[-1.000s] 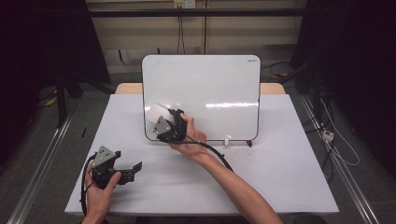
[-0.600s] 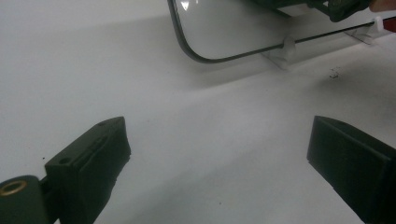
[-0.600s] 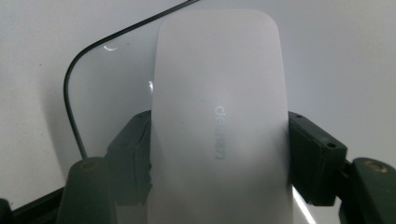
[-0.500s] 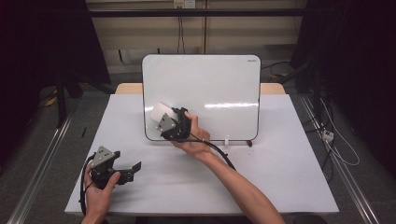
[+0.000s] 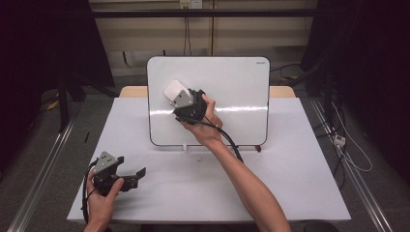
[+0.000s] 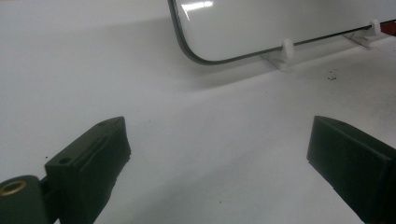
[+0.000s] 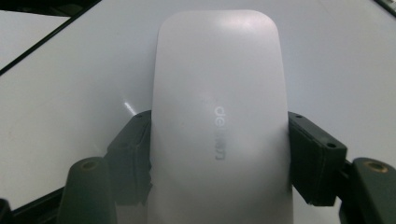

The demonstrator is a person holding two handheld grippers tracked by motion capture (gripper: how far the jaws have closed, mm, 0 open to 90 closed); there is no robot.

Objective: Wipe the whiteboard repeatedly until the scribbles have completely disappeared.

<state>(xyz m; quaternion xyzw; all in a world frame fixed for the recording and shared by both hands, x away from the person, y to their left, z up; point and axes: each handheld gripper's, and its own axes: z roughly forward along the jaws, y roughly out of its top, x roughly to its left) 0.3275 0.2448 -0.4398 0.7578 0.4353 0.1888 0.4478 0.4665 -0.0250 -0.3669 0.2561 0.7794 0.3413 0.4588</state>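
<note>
Right gripper (image 5: pixel 180 99) jaws clamping white eraser (image 7: pixel 219 121) by long sides, pressing it on upright whiteboard (image 5: pixel 232 87). Eraser looking light, rigid, smooth-shelled; side grip suiting. Left gripper (image 5: pixel 126 176) jaws gaping wide, resting over bench (image 5: pixel 290 183).

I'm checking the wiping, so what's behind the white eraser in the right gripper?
The whiteboard stands behind the eraser, its surface bare around it. The patch under the eraser is covered.

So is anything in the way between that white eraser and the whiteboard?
Nothing visible. The right gripper is shut on the eraser, holding it right in front of the whiteboard, whose surface looks bare. The left gripper rests open on the table, far off.
</note>
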